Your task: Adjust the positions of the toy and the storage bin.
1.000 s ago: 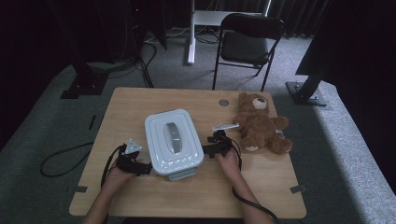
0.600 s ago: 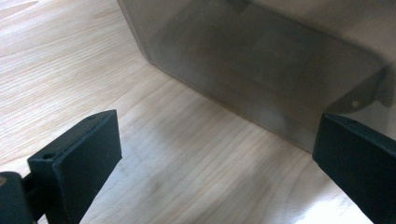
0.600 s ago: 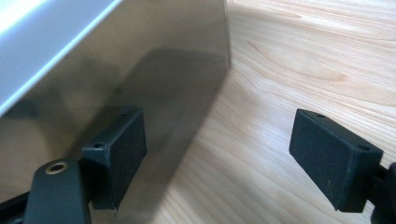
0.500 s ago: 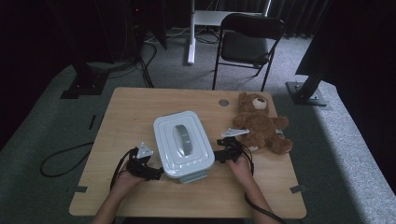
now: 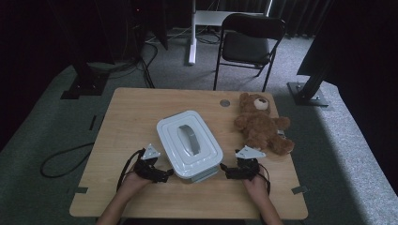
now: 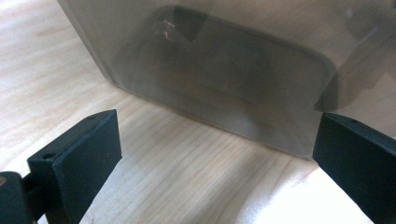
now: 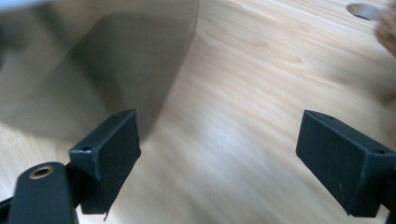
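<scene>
Grippers: the left gripper (image 5: 165, 174) and the right gripper (image 5: 224, 170) lie low on the table (image 5: 126, 117), one at each near side of the lidded container (image 5: 190, 144), both pointing inward at it.
Left gripper state: released; in the left gripper view its two black jaws stand wide apart with bare wood between them and the container's translucent wall (image 6: 224, 74) just ahead, not touched.
Right gripper state: released too; its jaws have just been opening further and nothing sits between them. In the right gripper view the container's wall (image 7: 93, 60) lies up and to the left of the near jaw, apart from it.
Why so placed: judged from the mirrored stance, the two tools flank the box so that it can be pressed or lifted from both sides at once; a box this wide is unlikely to fit inside one pair of jaws.
Container: near the middle of the table, turned at a slant to its edges, its white lid with a grey handle (image 5: 187, 138) seated on top.
Hands: the person's forearms come in from the near edge, one behind each tool.
Surroundings: a brown teddy bear (image 5: 261, 123) lies to the right of the container, well clear of it; a folding chair (image 5: 248, 42) stands beyond the far edge.
</scene>
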A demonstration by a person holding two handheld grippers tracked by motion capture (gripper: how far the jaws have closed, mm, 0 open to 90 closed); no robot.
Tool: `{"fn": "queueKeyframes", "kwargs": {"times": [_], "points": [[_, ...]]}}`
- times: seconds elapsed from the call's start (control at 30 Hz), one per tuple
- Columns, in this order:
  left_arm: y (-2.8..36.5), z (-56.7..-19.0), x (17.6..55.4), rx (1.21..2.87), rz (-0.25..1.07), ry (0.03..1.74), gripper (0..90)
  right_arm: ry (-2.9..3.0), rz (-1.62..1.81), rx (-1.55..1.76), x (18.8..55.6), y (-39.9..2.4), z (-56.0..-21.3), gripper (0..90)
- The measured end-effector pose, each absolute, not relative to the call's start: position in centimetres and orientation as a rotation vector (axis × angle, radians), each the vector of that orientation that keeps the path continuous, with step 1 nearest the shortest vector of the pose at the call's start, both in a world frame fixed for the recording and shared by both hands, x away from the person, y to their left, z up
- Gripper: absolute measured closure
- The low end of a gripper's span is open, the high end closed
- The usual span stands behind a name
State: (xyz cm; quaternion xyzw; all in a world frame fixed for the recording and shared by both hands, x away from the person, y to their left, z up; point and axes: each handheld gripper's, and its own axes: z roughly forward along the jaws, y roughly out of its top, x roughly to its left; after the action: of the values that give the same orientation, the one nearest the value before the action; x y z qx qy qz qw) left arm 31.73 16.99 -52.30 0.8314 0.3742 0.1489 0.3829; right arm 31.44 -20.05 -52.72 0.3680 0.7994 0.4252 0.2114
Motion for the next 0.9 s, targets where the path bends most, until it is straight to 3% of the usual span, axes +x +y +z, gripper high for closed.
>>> {"fn": "queueKeyframes", "kwargs": {"times": [0.27,0.3,0.47,0.77,0.9], "points": [[20.5,-53.2,31.3,2.076,0.379,1.048,1.8,2.127,1.219,1.102,29.0,-25.1,-54.1,12.5],[22.5,-53.4,31.0,2.062,0.391,1.119,1.8,2.117,1.183,1.114,28.7,-26.1,-54.6,12.5],[25.4,-53.3,30.0,2.063,0.425,1.140,1.8,2.079,1.096,1.187,27.8,-28.0,-55.4,12.9],[28.3,-51.8,29.0,1.984,0.404,1.233,1.9,2.052,1.051,1.286,28.1,-28.8,-55.7,13.1],[27.8,-50.0,28.3,2.010,0.410,1.171,1.9,2.091,1.013,1.273,28.3,-28.4,-56.1,13.1]]}}
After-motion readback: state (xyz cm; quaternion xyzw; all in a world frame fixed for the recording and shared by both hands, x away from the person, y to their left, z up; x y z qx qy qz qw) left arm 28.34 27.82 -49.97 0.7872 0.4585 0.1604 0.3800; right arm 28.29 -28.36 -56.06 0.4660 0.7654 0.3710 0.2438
